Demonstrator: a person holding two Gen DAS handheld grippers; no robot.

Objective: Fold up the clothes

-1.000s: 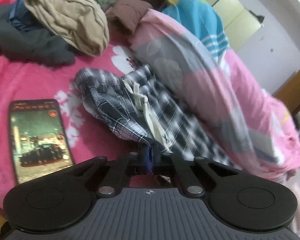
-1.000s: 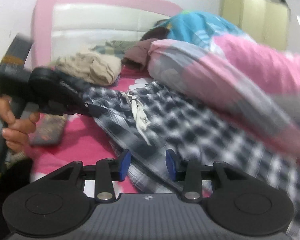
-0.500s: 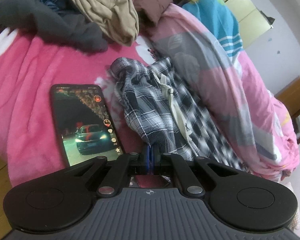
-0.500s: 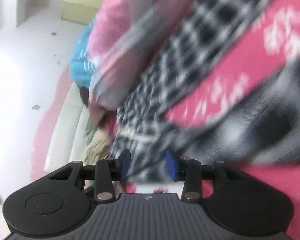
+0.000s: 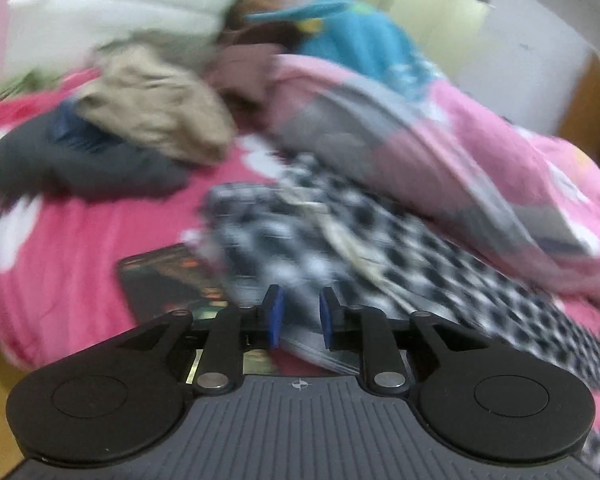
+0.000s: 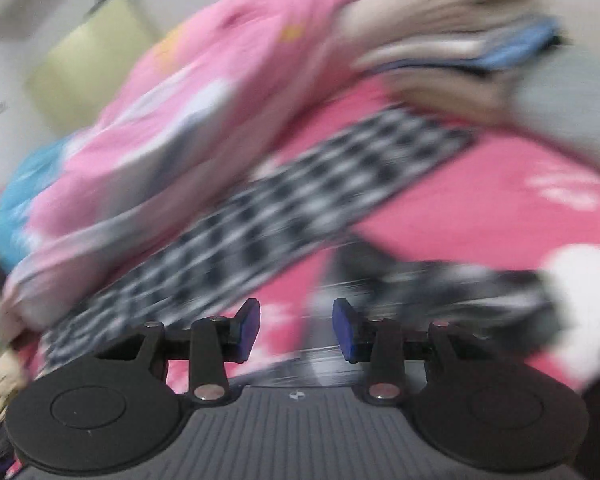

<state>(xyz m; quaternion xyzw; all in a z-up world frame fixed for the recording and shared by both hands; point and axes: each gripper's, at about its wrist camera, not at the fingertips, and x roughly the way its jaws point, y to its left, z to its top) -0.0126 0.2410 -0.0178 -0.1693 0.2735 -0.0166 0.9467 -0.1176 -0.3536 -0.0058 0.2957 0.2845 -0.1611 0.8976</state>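
Bedroom in a home. Bed with bright pink flowered cover and a padded white headboard framed in pink. Rumpled pink-and-grey quilt heaped along one side. Loose clothes piled near the headboard: tan garment, dark grey one, checked trousers spread on the cover. Phone lying on the bed, screen lit. Pale yellow wardrobe against a white wall.

The bed has a pink blanket with white flowers. On it lie checked trousers, a phone, a pile of clothes and a pink quilt.
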